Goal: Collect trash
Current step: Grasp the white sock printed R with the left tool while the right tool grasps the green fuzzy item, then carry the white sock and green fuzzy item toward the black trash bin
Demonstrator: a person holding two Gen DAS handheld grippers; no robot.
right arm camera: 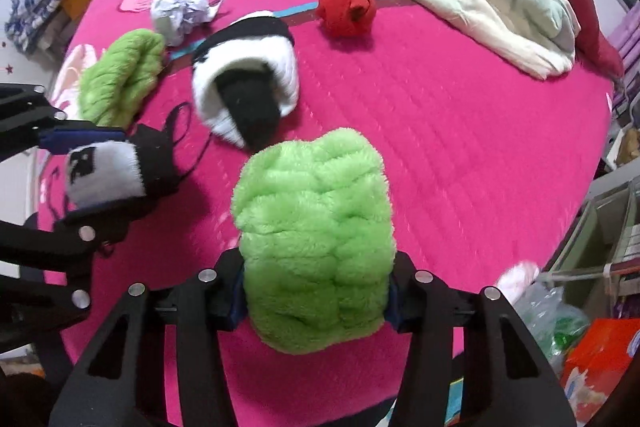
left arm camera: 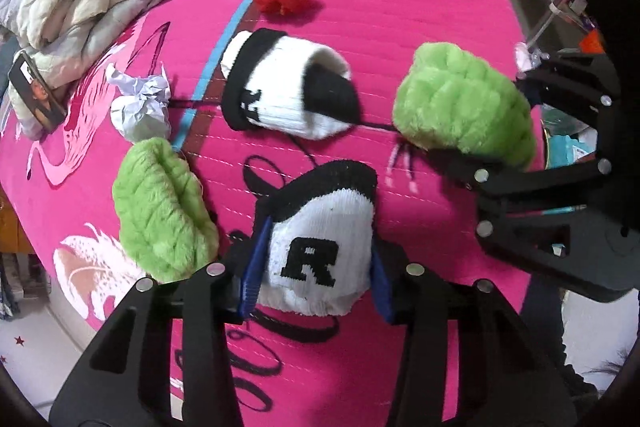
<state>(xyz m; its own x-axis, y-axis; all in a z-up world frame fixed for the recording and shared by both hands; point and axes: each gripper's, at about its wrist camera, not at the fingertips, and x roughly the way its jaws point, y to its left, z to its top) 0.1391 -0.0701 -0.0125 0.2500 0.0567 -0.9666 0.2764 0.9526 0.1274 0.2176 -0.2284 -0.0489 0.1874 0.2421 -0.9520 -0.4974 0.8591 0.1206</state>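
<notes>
My left hand-held gripper (left arm camera: 314, 283) clamps the R-marked sock (left arm camera: 320, 251); my right hand-held gripper (right arm camera: 316, 301) clamps a green fuzzy sock (right arm camera: 316, 239); crumpled paper (left arm camera: 140, 107), frame's left, remains uncollected on the bed (left arm camera: 420, 27).

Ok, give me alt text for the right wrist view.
The right tongs grip a fuzzy green sock above a pink bedspread. At left, the left tongs hold a black-and-white sock; another black-and-white sock, a red bundle and crumpled paper lie beyond.

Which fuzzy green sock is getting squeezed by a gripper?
The green sock clamped in the right gripper. The other green sock lies loose on the pink bedspread, beside the crumpled paper.
</notes>
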